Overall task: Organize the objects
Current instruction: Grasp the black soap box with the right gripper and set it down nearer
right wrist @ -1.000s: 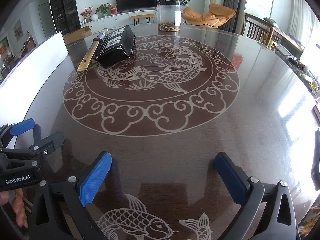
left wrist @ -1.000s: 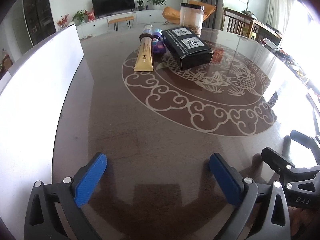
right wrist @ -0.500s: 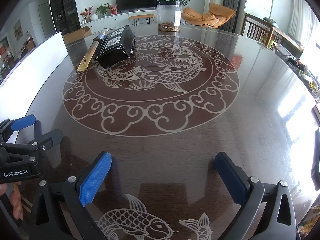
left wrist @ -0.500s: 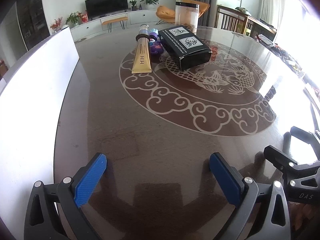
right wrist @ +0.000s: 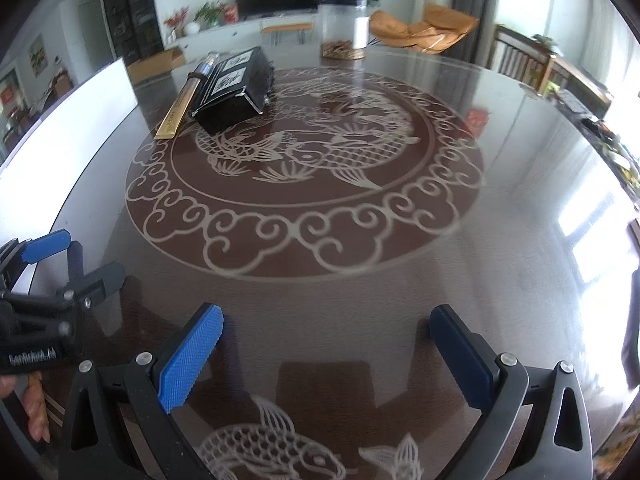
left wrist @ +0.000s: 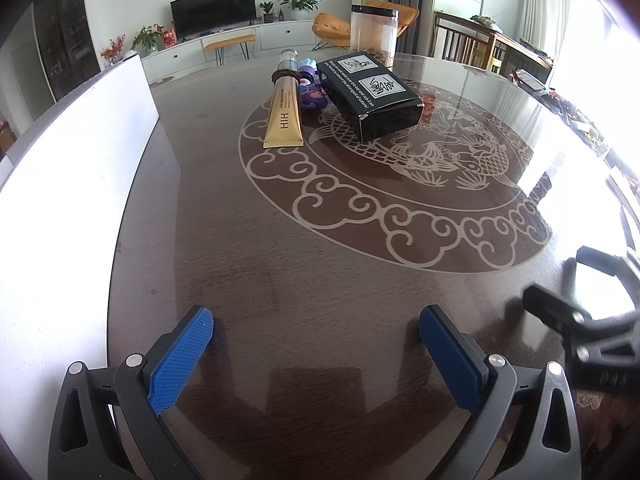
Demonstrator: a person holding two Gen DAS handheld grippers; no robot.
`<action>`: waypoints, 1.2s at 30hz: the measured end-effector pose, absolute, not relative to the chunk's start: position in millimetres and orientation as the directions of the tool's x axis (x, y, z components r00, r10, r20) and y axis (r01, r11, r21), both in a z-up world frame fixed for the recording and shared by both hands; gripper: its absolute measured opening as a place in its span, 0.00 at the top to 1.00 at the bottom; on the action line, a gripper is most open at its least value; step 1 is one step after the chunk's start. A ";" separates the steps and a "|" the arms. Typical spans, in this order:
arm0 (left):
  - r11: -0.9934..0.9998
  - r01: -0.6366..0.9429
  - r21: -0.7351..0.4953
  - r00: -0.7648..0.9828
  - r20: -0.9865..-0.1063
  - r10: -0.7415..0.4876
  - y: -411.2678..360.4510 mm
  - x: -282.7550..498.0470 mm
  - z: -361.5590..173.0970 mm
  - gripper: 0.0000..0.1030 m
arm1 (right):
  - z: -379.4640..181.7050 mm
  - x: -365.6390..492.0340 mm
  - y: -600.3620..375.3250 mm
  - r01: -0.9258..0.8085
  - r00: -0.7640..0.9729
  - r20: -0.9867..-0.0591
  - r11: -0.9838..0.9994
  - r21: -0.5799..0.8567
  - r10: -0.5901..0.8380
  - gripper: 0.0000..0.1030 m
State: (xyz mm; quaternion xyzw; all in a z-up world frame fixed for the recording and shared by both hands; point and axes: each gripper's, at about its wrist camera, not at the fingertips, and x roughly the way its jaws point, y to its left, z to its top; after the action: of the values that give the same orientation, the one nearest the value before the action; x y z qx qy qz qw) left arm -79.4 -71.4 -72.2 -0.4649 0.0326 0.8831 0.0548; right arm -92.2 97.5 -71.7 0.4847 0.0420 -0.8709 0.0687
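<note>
Left gripper (left wrist: 316, 344) and right gripper (right wrist: 326, 340): jaws spread wide, both empty, low over the near table (left wrist: 280, 280) edge. Landmark: black box (left wrist: 370, 94), well beyond both. Gold tube (left wrist: 285, 114) lies just left of the box, long axis running away from the grippers, crimped end nearest. Purple item (left wrist: 312, 98) is wedged between them. Judgement: left gripper sits nearer the tube, roughly straight ahead.

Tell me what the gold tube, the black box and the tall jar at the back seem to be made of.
Gold tube: probably soft plastic or laminate, satin metallic finish, flat crimped end.
Black box: looks like matte cardboard, with folded edges and printed white labels.
Tall jar: clear plastic or glass, cannot tell which; contents show through, dark lid.
</note>
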 end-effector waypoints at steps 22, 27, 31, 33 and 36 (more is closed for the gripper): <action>-0.992 -0.128 0.003 -0.562 -0.824 0.070 -70.9 -80.5 -71.5 0.00 | -47.7 -233.7 -2.1 0.340 -0.486 -0.865 -0.939 -0.057 -0.123 0.43; -0.992 -0.128 0.003 -0.562 -0.824 0.070 -70.9 -80.6 -71.7 0.00 | -53.6 -181.2 52.9 0.277 -0.510 -0.845 -0.961 0.016 -0.161 0.43; -0.992 -0.128 0.003 -0.562 -0.824 0.070 -70.9 -80.9 -71.8 0.00 | -53.4 -121.4 98.8 0.203 -0.558 -0.818 -0.979 0.024 -0.136 0.43; -0.992 -0.128 0.003 -0.562 -0.824 0.070 -70.9 -80.9 -71.9 0.00 | -53.6 -102.6 111.5 0.174 -0.580 -0.805 -0.984 0.022 -0.121 0.43; -0.992 -0.128 0.003 -0.562 -0.824 0.070 -71.0 -81.1 -72.1 0.00 | -56.1 -80.7 124.3 0.135 -0.607 -0.788 -0.991 0.022 -0.100 0.38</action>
State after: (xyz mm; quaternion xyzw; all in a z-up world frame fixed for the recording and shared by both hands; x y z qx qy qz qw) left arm -81.1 -71.0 -72.1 -0.4643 0.0311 0.8833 0.0562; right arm -80.7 124.3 -56.1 0.4383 0.0200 -0.8962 0.0657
